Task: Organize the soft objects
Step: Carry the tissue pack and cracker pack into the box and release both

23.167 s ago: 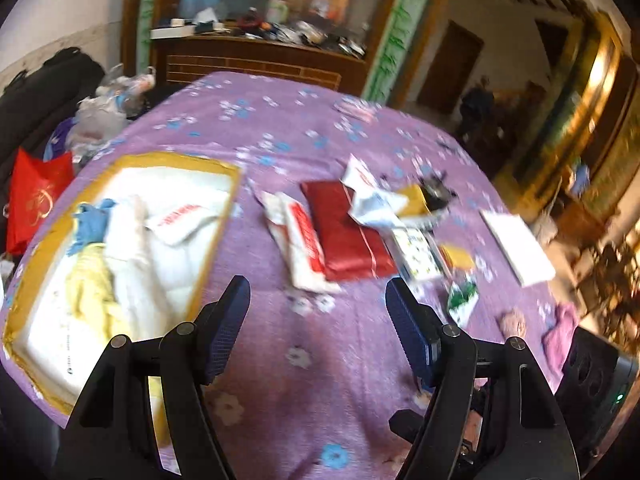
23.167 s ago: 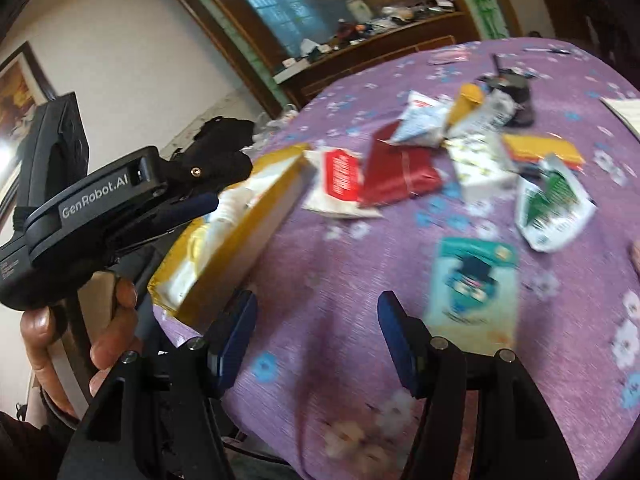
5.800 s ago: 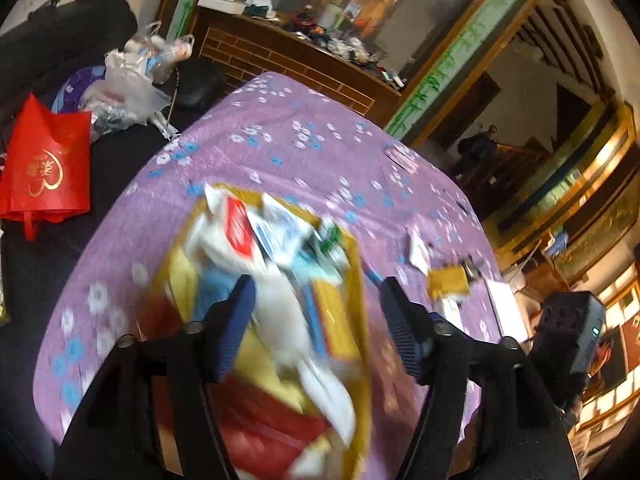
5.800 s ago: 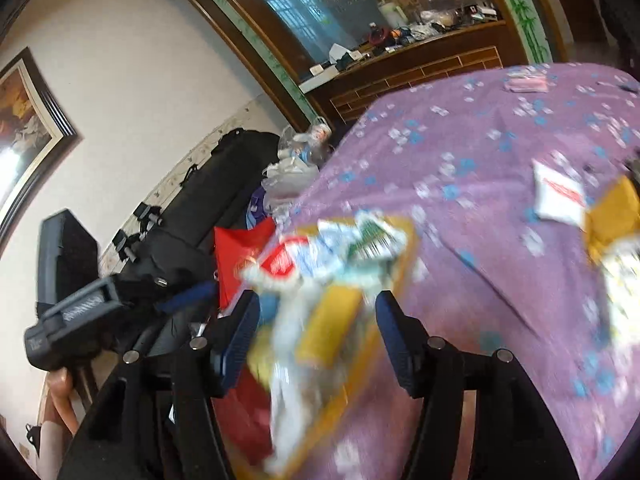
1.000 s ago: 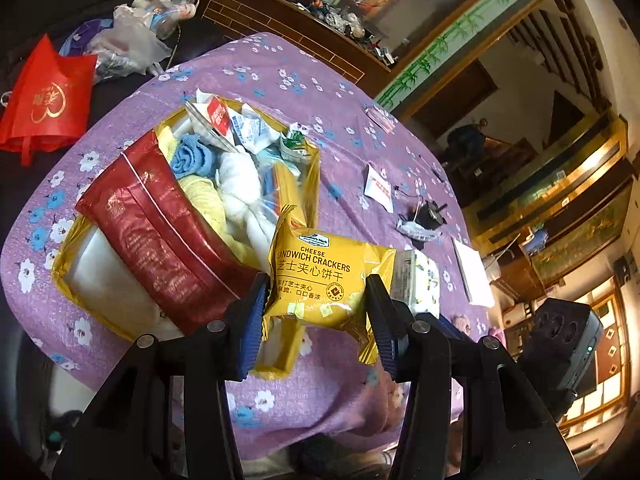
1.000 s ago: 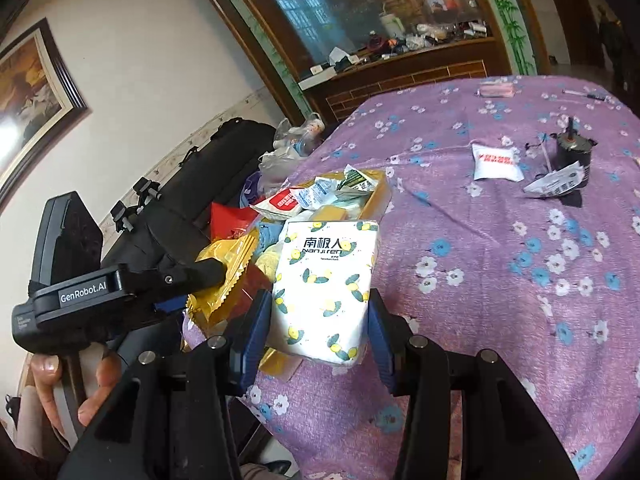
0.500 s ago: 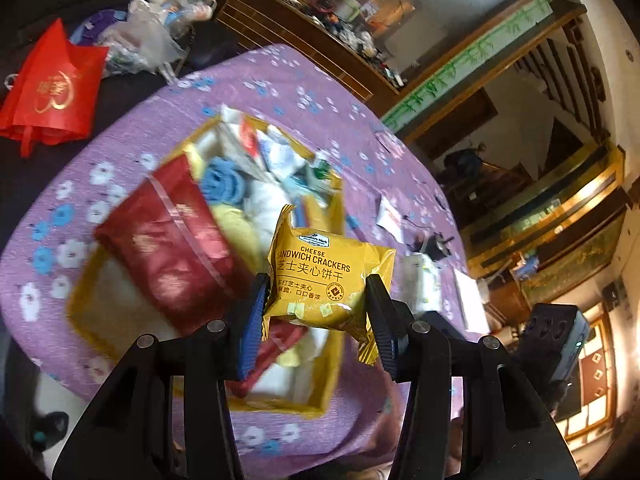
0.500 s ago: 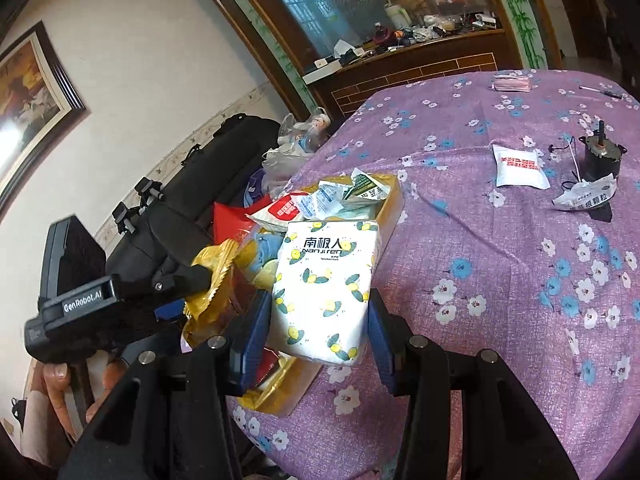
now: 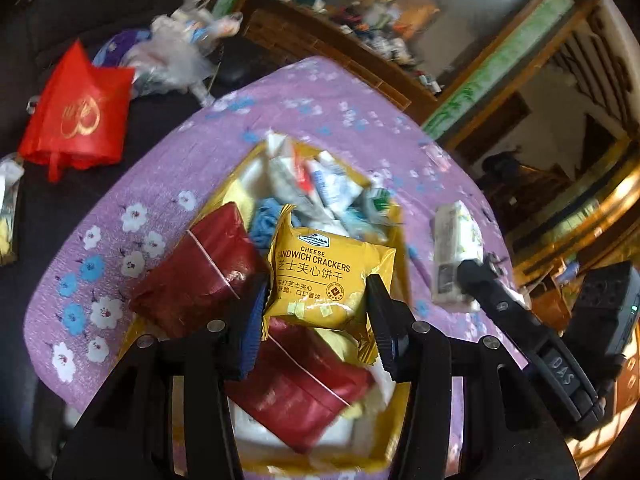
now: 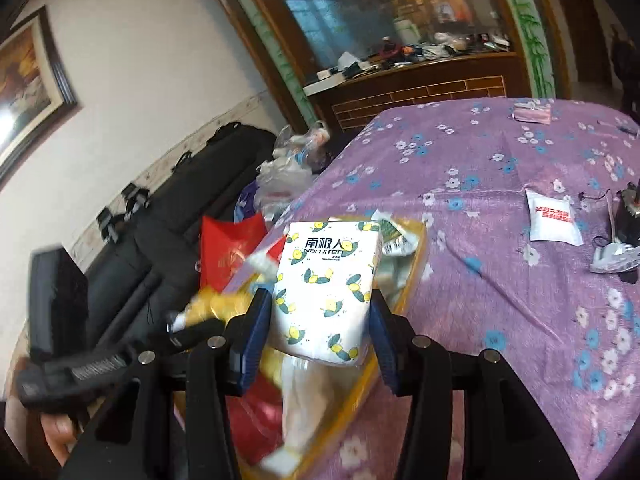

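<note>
Two grippers are at work, each pinching one soft pack. The left gripper (image 9: 316,312) has its fingers (image 9: 251,328) clamped on the sides of a single yellow cracker pack (image 9: 326,280), held above the yellow tray (image 9: 394,412) that sits at the near left corner of the tabletop (image 10: 500,240). The right gripper (image 10: 320,332) has its fingers (image 10: 380,336) squeezed onto one white tissue pack (image 10: 328,292) printed with small lemons, held over the tray's right rim; from the left wrist view this tissue pack shows just off the tray's right side.

Inside the tray lie two dark red packs (image 9: 200,276), one by the left rim and one nearer the camera, one blue cloth (image 9: 266,222) in the middle, and a heap of white sachets (image 9: 316,184) at the far end, too blurred to count. Out on the purple flowered cover, toward the right edge of the tabletop, lie one white packet with red print (image 10: 552,222), one small motor (image 10: 628,216) with a crumpled wrapper touching it, and one pink item near the far edge. One red bag (image 9: 78,116) sits on the dark seat off the tabletop's left edge.

Compared with half a second ago, both packs remain gripped the same way, and the tray appears nearer beneath them, with the second red pack now showing directly under the cracker pack.
</note>
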